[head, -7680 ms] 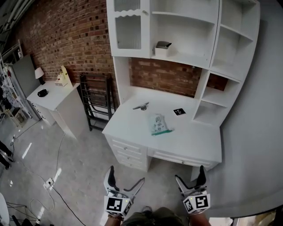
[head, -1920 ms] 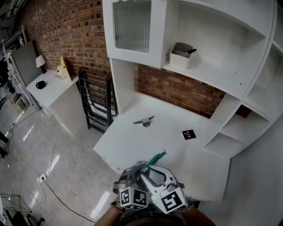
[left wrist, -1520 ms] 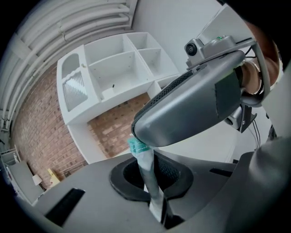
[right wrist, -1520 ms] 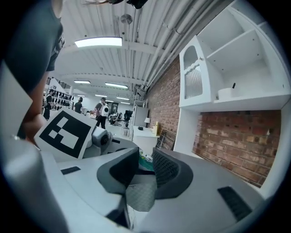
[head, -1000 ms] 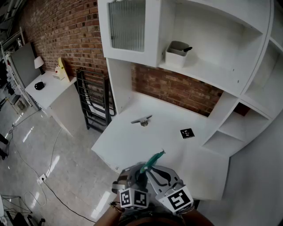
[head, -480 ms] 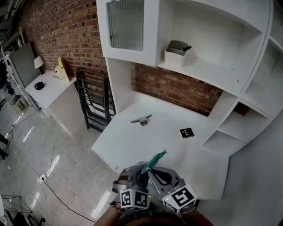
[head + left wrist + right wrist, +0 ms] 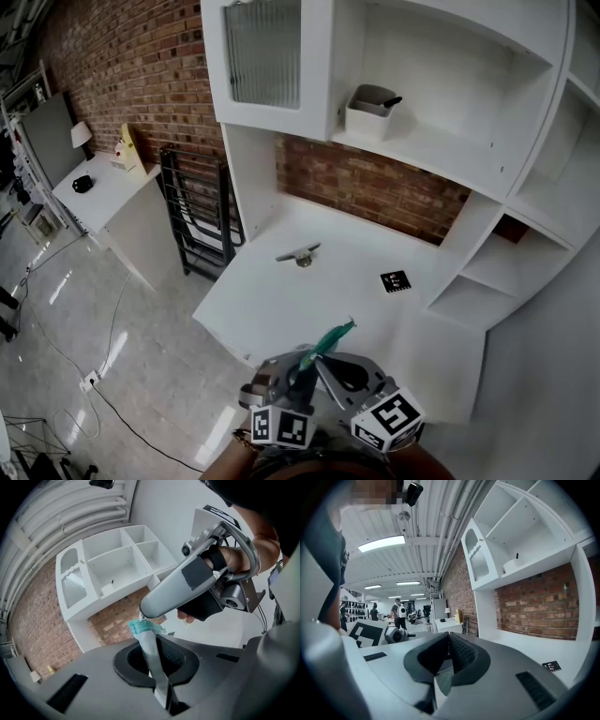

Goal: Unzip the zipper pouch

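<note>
The left tool (image 7: 161, 688) and the right tool (image 7: 439, 670) are meeting close in front of the body, both pointing almost level. The left tool's jaws are pressing together on the zipper pouch (image 7: 151, 651). The right hand (image 7: 212, 599) is gripping its tool, which is pinching the pouch's teal end.

Translucent smooth plastic pouch (image 7: 152, 657), teal cloth zipper tape (image 7: 140, 627), rough brick wall (image 7: 112, 75), glossy floor (image 7: 103, 366)
</note>
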Demonstrator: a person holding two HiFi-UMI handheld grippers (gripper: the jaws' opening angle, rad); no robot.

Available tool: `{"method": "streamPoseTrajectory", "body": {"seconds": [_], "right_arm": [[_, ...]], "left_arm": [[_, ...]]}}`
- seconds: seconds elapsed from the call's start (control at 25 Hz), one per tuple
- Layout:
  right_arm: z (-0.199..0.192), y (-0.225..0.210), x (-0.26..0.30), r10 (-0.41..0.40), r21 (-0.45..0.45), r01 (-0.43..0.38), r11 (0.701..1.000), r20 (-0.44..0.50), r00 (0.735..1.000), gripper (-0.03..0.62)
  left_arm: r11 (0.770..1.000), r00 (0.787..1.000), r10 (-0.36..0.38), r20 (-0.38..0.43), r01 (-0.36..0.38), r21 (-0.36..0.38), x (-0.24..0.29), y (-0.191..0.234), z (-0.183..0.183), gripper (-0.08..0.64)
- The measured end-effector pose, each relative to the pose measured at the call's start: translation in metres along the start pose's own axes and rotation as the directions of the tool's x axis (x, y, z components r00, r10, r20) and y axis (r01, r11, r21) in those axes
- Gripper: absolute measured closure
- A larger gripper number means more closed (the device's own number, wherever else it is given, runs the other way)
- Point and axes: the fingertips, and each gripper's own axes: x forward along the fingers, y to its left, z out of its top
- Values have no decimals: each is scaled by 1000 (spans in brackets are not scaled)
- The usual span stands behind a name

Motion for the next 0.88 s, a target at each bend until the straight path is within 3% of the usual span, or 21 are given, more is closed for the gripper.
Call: {"method": "streamPoseTrajectory", "body": {"seconds": [0.56,0.72,0.88], "right_arm": [[2,-13,-4,-33,40,32,999,16,999,589],[0,-16,0,-55,-7,55,998,3,999,589],[-1,-27,-2,-73,20,72,997,10,997,589]], "left_arm": [[999,1000,-16,24,17,-49,-1,1,3,558],[996,997,-49,54,52,-69,-2,-3,0,558],[995,997,-30,75,37,-94,-8,4,9,558]]}}
